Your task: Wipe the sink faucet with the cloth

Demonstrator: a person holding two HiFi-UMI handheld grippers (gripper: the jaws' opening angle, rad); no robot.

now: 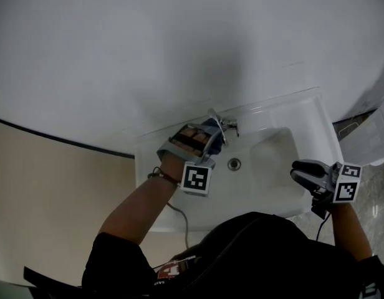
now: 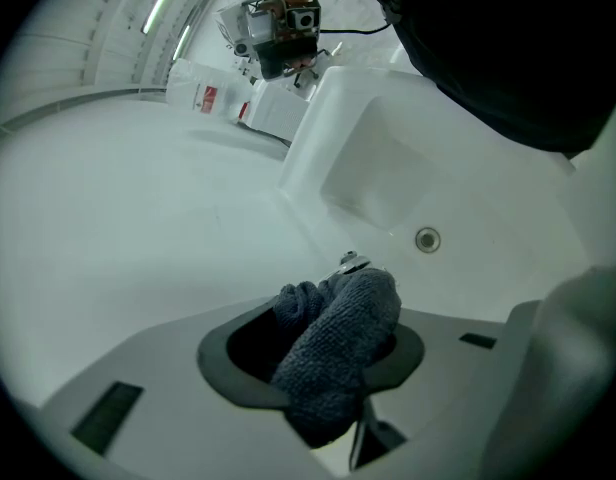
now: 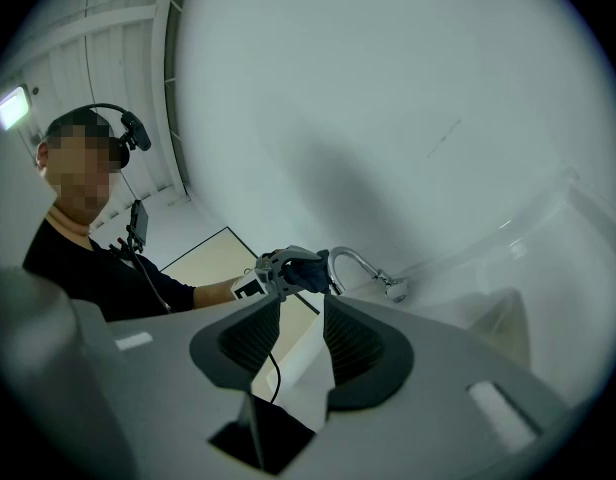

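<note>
Faucet (image 1: 228,125) on sink (image 1: 316,114) back rim; cloth (image 2: 338,353), clamped in left gripper (image 1: 211,136), just beside its spout. Right gripper (image 1: 298,170) empty, jaws apart, near the sink's front corner.

Bunched dark grey cloth (image 2: 338,353) just beside curved chrome faucet (image 3: 354,259), back rim of white sink (image 1: 312,124)

The sink basin (image 1: 270,170) lies open; the faucet (image 1: 225,124) stands close against the wall (image 1: 179,48).

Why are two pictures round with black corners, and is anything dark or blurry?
Left gripper view: fisheye circle, black corners, sink bent, cloth sharp. Right gripper view: same round bulge, faucet small but clear. Head view: dim, with a soft shadow on the wall.
</note>
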